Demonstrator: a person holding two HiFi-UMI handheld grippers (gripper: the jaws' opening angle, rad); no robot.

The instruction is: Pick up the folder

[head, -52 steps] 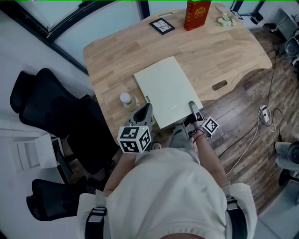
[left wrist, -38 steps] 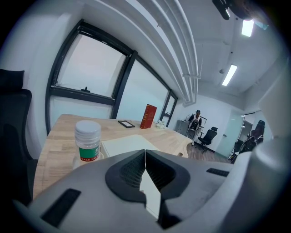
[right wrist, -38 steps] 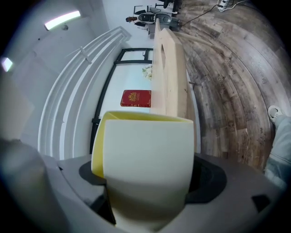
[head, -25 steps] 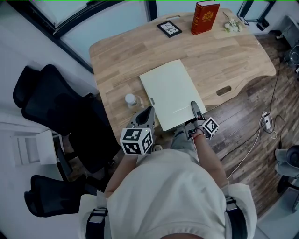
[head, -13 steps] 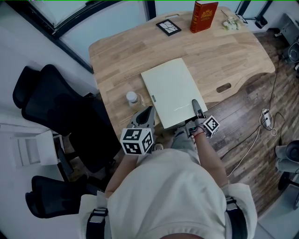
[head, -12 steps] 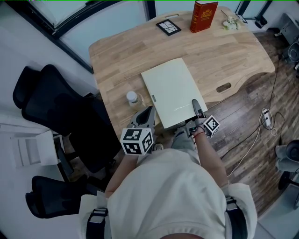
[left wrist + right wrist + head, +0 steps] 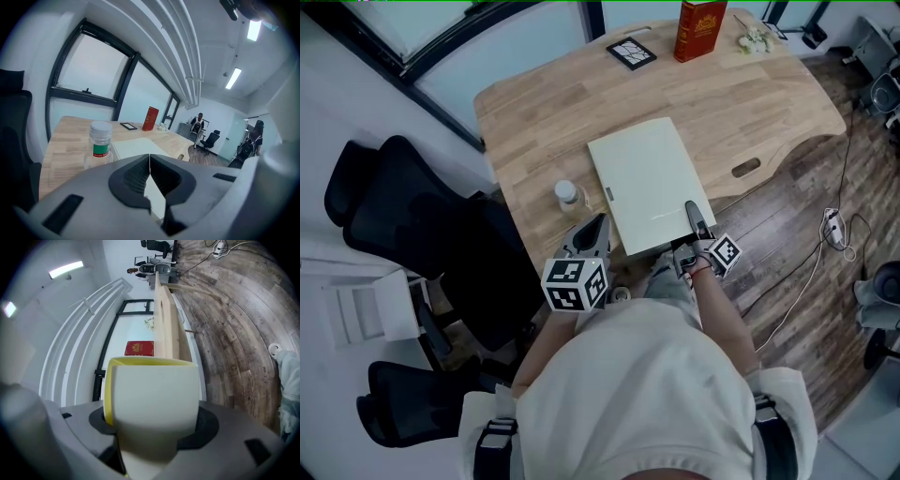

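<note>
A pale cream folder (image 7: 649, 178) lies flat on the wooden table (image 7: 741, 103), its near edge at the table's front. My right gripper (image 7: 690, 208) is at the folder's near right corner. In the right gripper view the folder (image 7: 152, 390) fills the gap between the two jaws and touches both, with a yellow inside showing at its left edge. These jaws have just been closing with the folder between them. My left gripper (image 7: 598, 223) hovers at the table's front edge left of the folder, its jaws shut on nothing (image 7: 149, 161).
A small clear bottle (image 7: 567, 194) with a white cap stands just left of the folder, close to the left gripper (image 7: 101, 140). A red book (image 7: 698, 17) and a dark picture frame (image 7: 631, 52) stand at the far edge. Black chairs (image 7: 403, 206) crowd the left.
Both grippers and the folder stay where they were. Only the head view has shifted a little.
</note>
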